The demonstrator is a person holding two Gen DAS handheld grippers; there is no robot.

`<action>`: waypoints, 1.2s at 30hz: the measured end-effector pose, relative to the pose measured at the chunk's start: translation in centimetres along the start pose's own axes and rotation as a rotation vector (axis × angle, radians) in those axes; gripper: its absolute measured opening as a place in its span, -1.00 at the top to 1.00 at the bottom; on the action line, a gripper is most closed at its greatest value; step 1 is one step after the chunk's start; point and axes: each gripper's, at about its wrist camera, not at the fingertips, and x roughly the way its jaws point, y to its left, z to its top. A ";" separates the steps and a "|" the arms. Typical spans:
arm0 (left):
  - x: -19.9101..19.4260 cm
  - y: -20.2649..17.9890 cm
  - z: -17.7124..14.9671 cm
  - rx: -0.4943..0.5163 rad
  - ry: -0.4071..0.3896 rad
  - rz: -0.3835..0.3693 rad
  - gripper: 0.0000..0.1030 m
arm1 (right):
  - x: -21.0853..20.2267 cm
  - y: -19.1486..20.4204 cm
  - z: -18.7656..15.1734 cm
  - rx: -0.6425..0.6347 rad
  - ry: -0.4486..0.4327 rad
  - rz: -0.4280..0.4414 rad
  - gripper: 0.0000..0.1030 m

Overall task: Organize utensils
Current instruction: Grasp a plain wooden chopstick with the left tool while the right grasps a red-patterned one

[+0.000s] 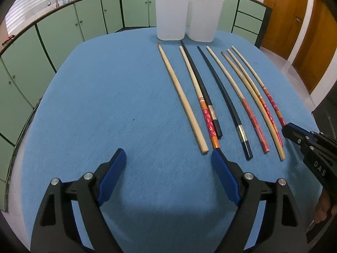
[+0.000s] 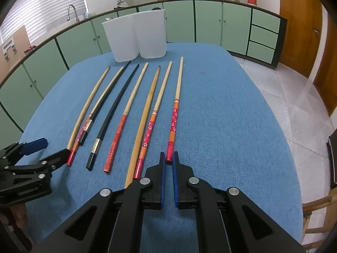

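Note:
Several chopsticks lie side by side on the blue table (image 1: pixel 105 105), tips toward two white containers (image 1: pixel 171 14) at the far edge. Some are plain wood, some have red flowered handles, and two are black. My right gripper (image 2: pixel 168 156) is shut on the near end of the rightmost red-handled chopstick (image 2: pixel 174 116), which lies flat on the cloth. In the left wrist view that gripper (image 1: pixel 287 128) sits at the end of the same chopstick (image 1: pixel 271 99). My left gripper (image 1: pixel 168 154) is open with nothing between its fingers. Its right finger is beside the end of a red-and-orange chopstick (image 1: pixel 207 118).
Green cabinets (image 2: pixel 210 21) with a sink run along the far wall, and wooden doors (image 2: pixel 299 31) stand at the right. The table's right edge (image 2: pixel 280 126) drops to a tiled floor. A wooden chair (image 2: pixel 318 210) stands at the near right corner.

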 end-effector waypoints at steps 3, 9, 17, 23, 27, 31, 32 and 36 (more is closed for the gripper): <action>0.3 -0.2 0.3 -0.011 -0.009 0.008 -0.55 | 0.0 -0.1 0.0 0.007 -0.001 0.004 0.88; -0.1 -0.6 0.1 -0.014 -0.026 0.007 -0.25 | 0.1 -0.2 0.0 0.018 -0.005 0.010 0.88; -0.4 -1.2 -0.3 -0.019 -0.054 0.014 0.07 | 0.2 -0.2 0.0 0.043 -0.012 0.012 0.88; -0.5 -1.5 -0.3 -0.007 -0.062 -0.022 0.86 | 0.3 0.0 0.0 0.044 -0.007 0.002 0.88; -0.5 -1.2 -0.2 -0.029 -0.058 -0.038 0.87 | 0.3 -0.1 0.2 0.051 0.000 0.005 0.89; -1.0 -0.8 0.1 -0.039 -0.067 -0.032 0.87 | -0.1 -0.1 0.3 0.051 -0.003 -0.002 0.89; -1.1 -0.7 0.2 -0.039 -0.069 -0.029 0.88 | -0.2 -0.1 0.3 0.049 -0.006 -0.004 0.89; -2.2 -0.4 0.5 -0.028 -0.098 -0.005 0.88 | -1.5 0.1 0.7 0.028 -0.039 -0.023 0.89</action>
